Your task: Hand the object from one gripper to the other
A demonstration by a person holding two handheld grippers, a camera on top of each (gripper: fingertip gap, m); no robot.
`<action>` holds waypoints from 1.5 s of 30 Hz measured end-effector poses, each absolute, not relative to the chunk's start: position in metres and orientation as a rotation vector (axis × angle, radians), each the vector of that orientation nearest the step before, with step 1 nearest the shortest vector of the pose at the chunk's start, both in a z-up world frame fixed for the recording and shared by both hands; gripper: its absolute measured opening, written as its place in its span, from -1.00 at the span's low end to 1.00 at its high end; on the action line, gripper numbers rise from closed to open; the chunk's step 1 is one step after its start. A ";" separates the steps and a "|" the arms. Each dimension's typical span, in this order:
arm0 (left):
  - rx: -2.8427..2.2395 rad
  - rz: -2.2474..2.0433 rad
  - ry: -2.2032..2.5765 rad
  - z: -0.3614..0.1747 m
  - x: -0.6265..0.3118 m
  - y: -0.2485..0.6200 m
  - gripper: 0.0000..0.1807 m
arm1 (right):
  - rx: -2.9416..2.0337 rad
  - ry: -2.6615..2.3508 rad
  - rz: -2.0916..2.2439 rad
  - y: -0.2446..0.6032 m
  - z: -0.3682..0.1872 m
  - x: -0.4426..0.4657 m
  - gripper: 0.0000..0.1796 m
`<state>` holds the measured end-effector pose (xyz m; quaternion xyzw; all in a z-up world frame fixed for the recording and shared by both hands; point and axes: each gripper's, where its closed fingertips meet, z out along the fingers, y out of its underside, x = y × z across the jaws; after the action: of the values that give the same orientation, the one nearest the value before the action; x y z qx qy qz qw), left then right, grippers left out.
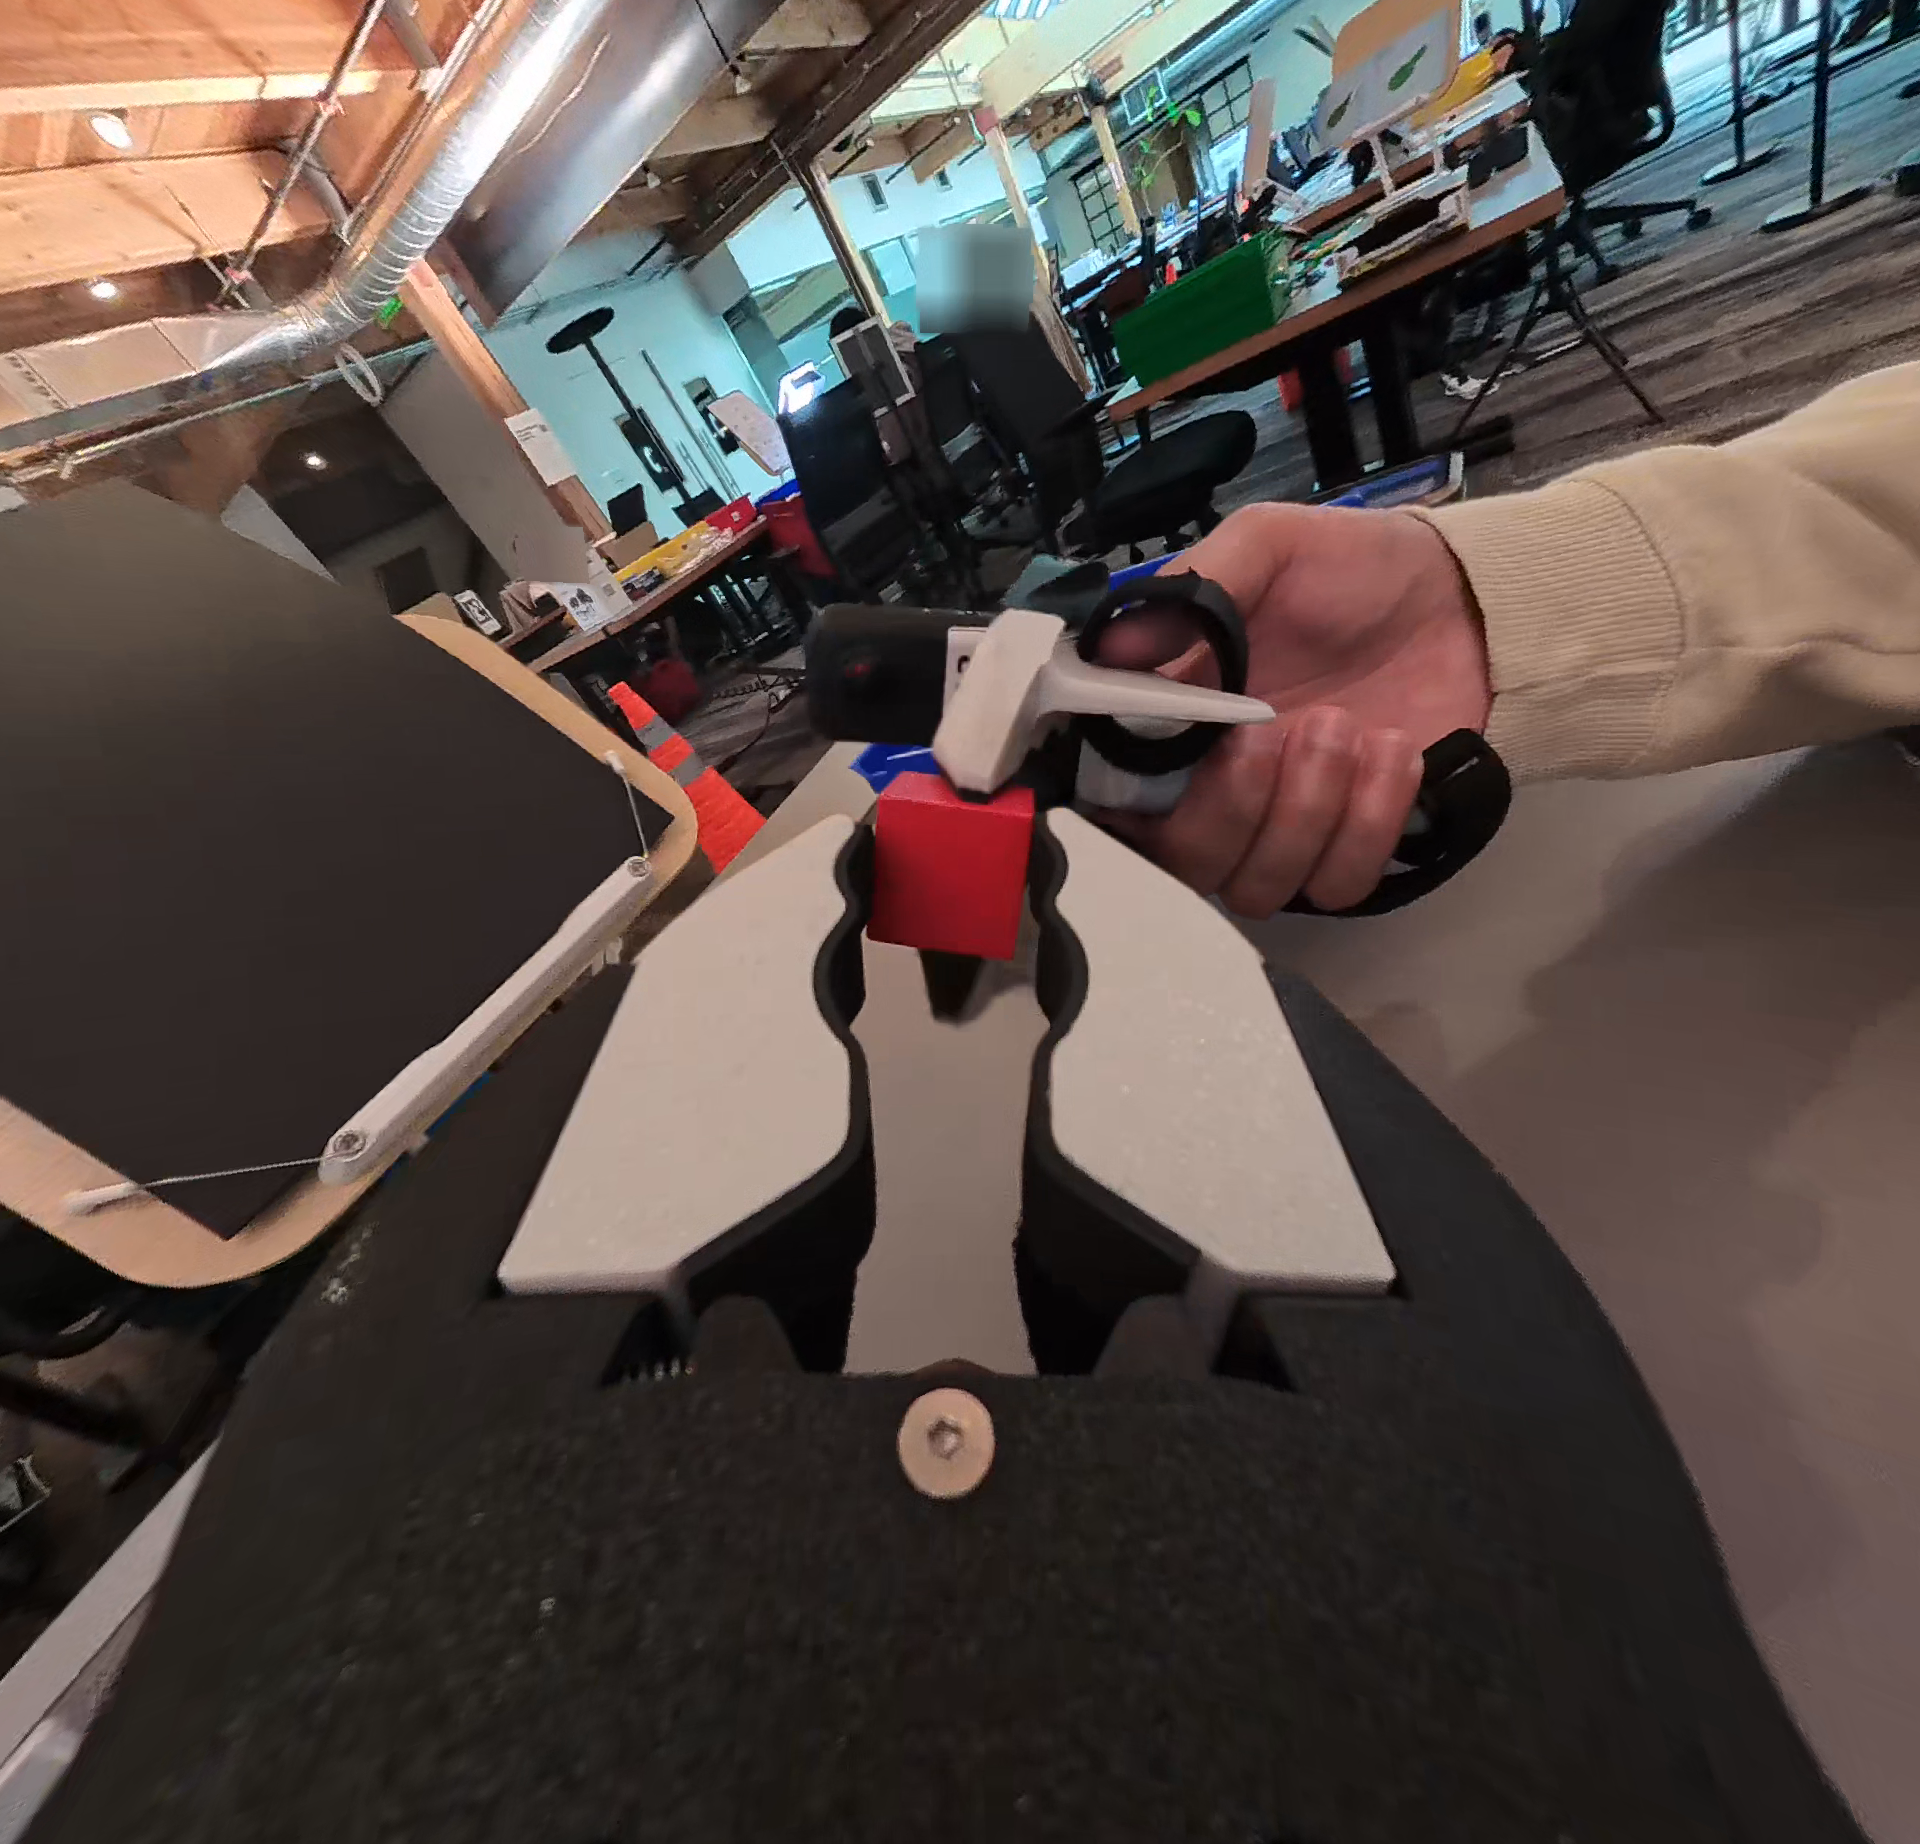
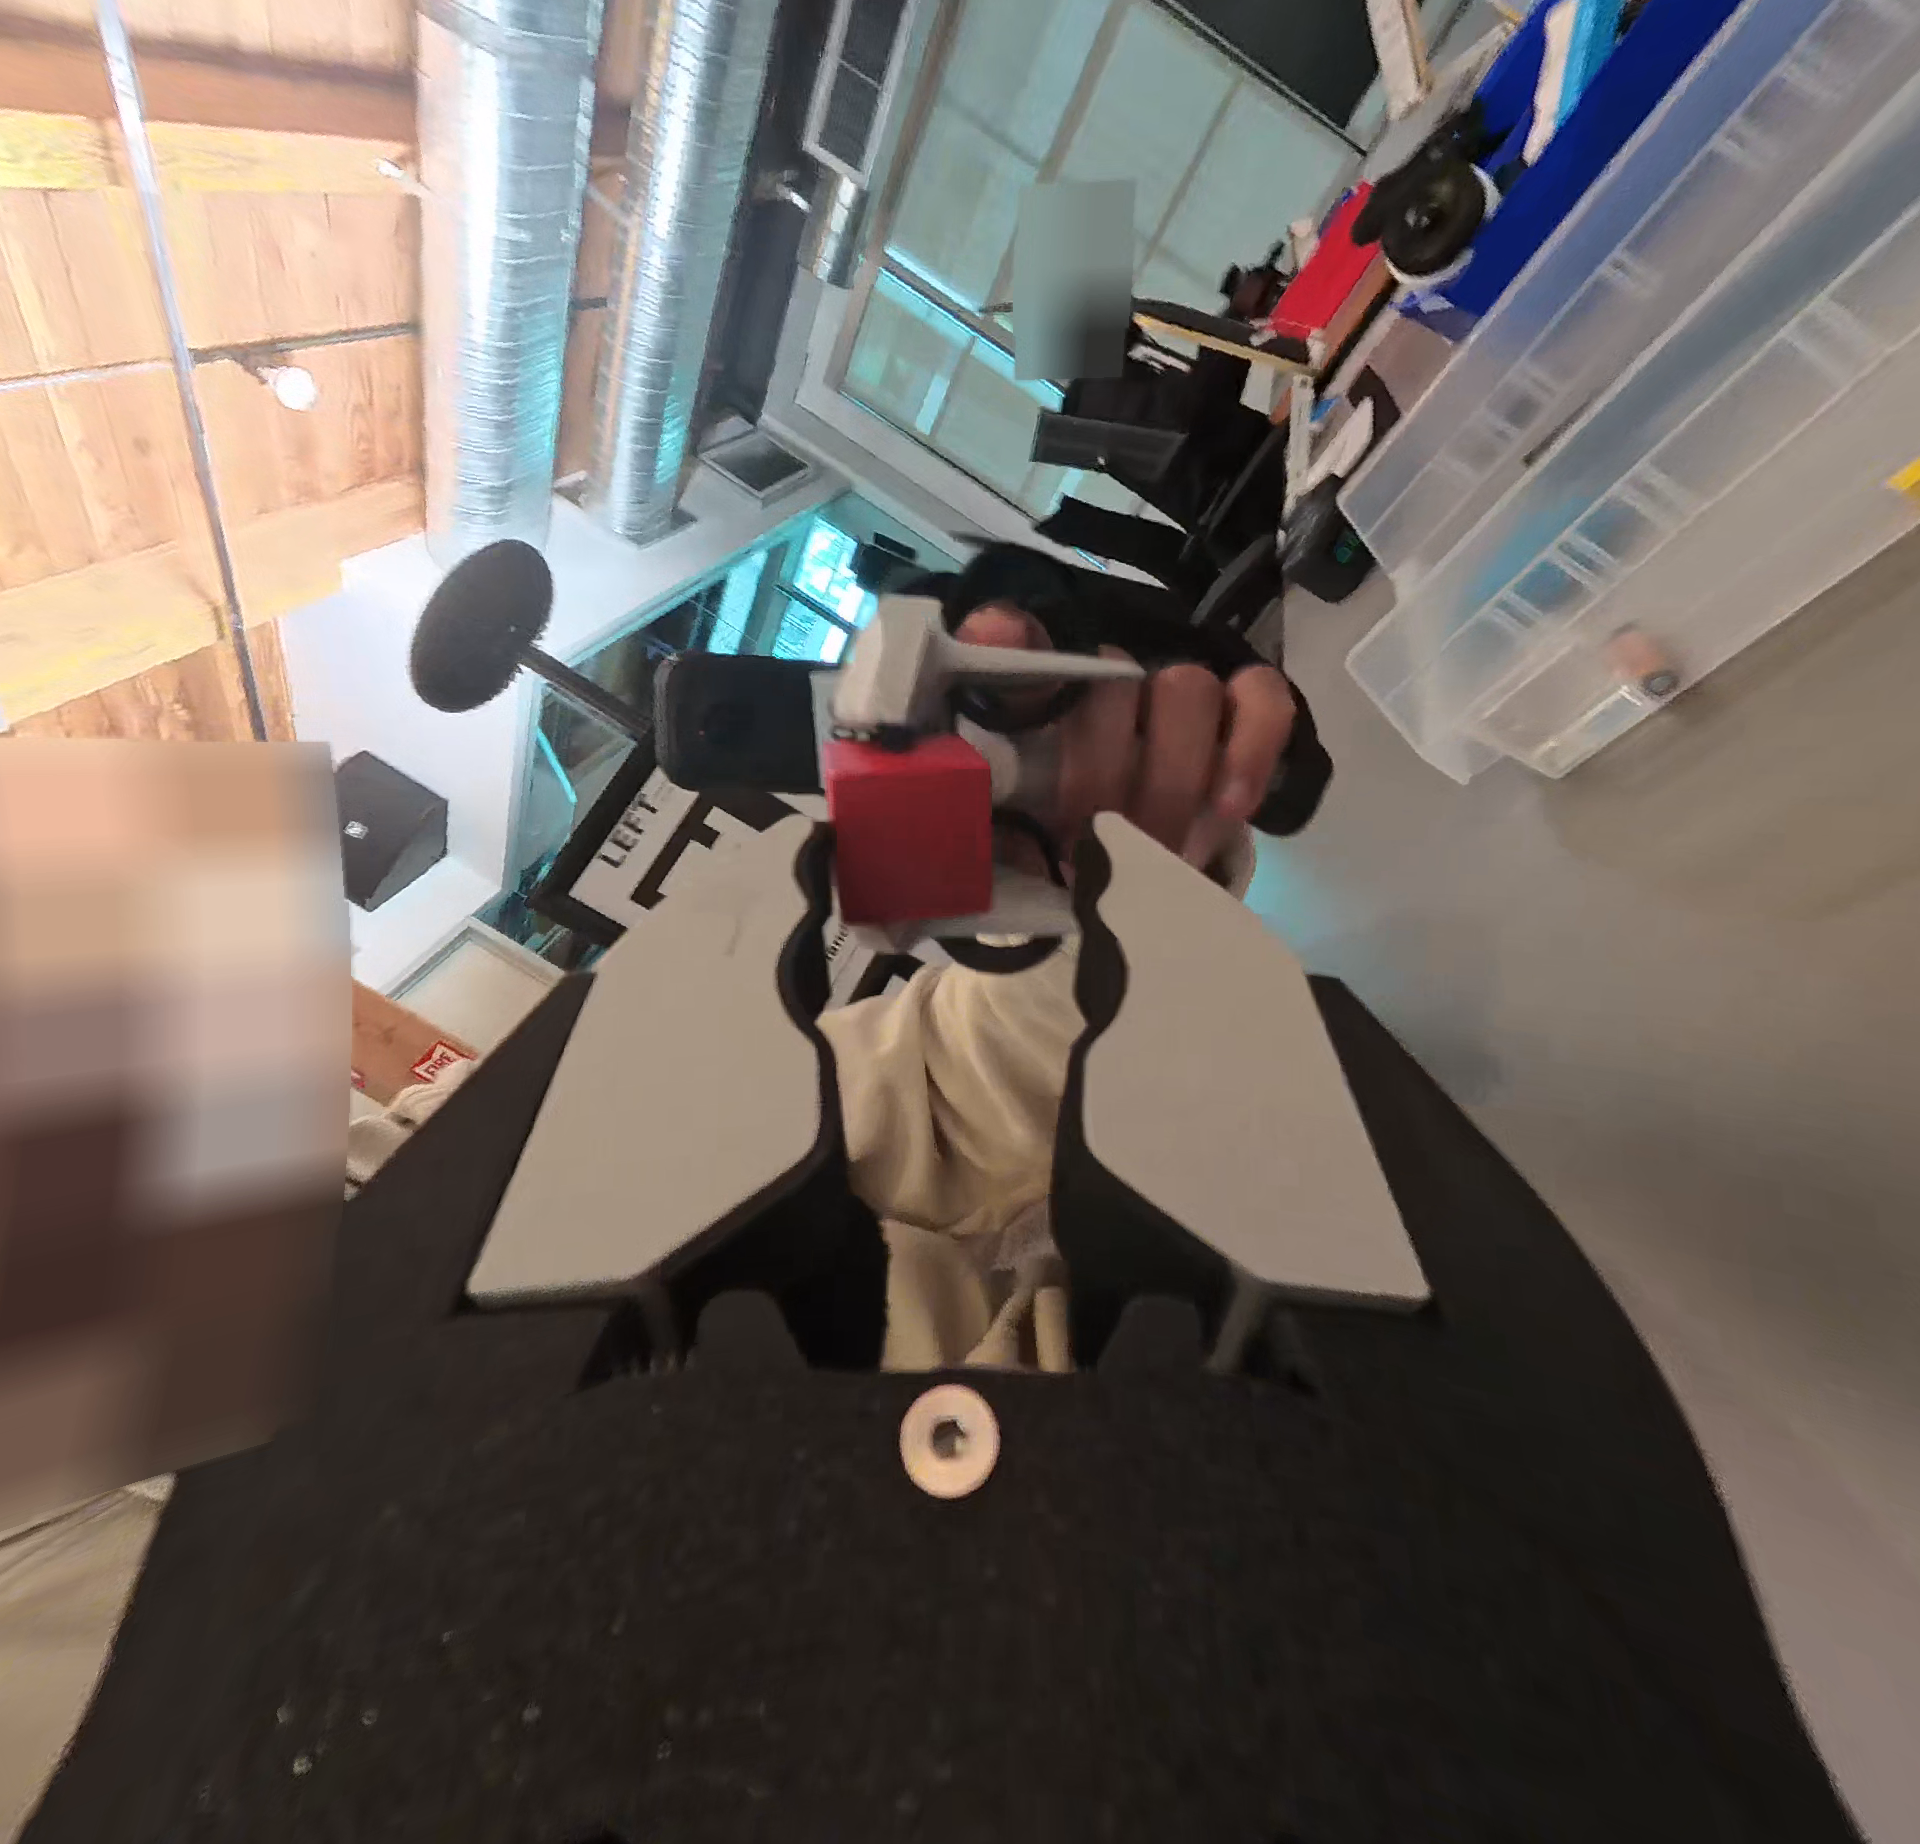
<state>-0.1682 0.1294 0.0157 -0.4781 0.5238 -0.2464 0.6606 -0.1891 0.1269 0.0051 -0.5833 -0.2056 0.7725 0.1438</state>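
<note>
My left claw (image 1: pixel 948 859) and right claw (image 2: pixel 951 875) meet tip to tip above the tabletop (image 1: pixel 1558 1119), the red cube (image 1: pixel 951 875) between both. Each seems clamped on it, crosswise to the other; which one bears it, I cannot tell.

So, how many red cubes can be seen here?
1. The red cube is between the fingers of the left claw, with the right claw also around it. Both views show this same cube.
</note>
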 end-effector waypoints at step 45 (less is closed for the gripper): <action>-1.770 -2.239 0.341 -0.050 -0.187 0.126 -0.70 | -1.266 -1.252 0.948 0.127 -0.057 -0.194 -0.60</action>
<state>-0.1870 0.1262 -0.0499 -0.6101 0.1177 -0.7721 0.1332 -0.1943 0.1273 -0.0569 -0.5312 -0.5250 0.3975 0.5332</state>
